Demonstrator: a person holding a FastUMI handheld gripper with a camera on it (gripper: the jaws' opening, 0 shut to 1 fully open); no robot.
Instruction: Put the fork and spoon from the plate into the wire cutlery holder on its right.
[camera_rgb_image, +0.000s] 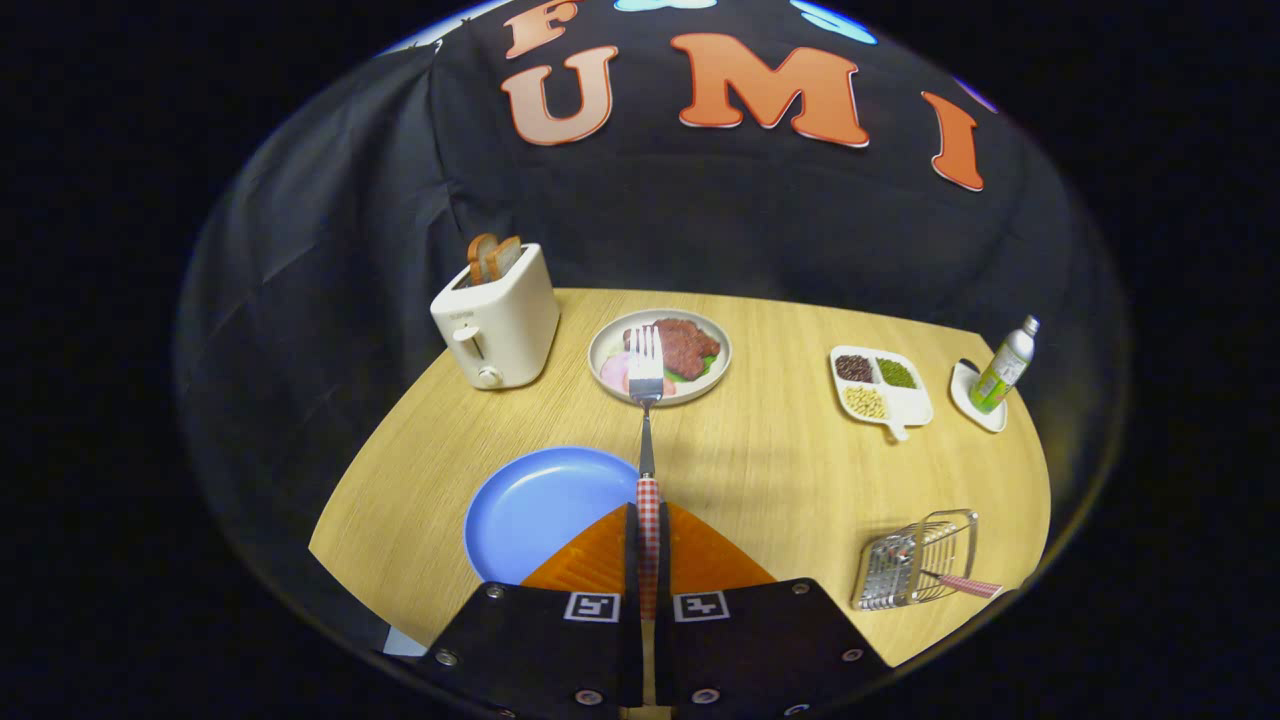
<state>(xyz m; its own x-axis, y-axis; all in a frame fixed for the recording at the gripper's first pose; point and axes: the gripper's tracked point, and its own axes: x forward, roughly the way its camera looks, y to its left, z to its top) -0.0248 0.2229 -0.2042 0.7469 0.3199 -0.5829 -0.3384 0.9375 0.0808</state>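
My gripper (648, 512) is shut on the fork (646, 400), both fingers pressing its red-checked handle. The fork points straight ahead, lifted above the table, its tines showing over the far food plate. The blue plate (530, 510) lies just left of the fingers, bare on the part I see. The wire cutlery holder (915, 560) stands to the right near the table's front edge. Inside it sits a utensil with a red-checked handle (965, 584) sticking out to the right; I cannot tell its head.
A white toaster (497, 318) with bread stands at the back left. A plate of meat (660, 355) is at the back middle. A white divided dish of beans (880, 385) and a green bottle (1003, 368) on a saucer are at the back right.
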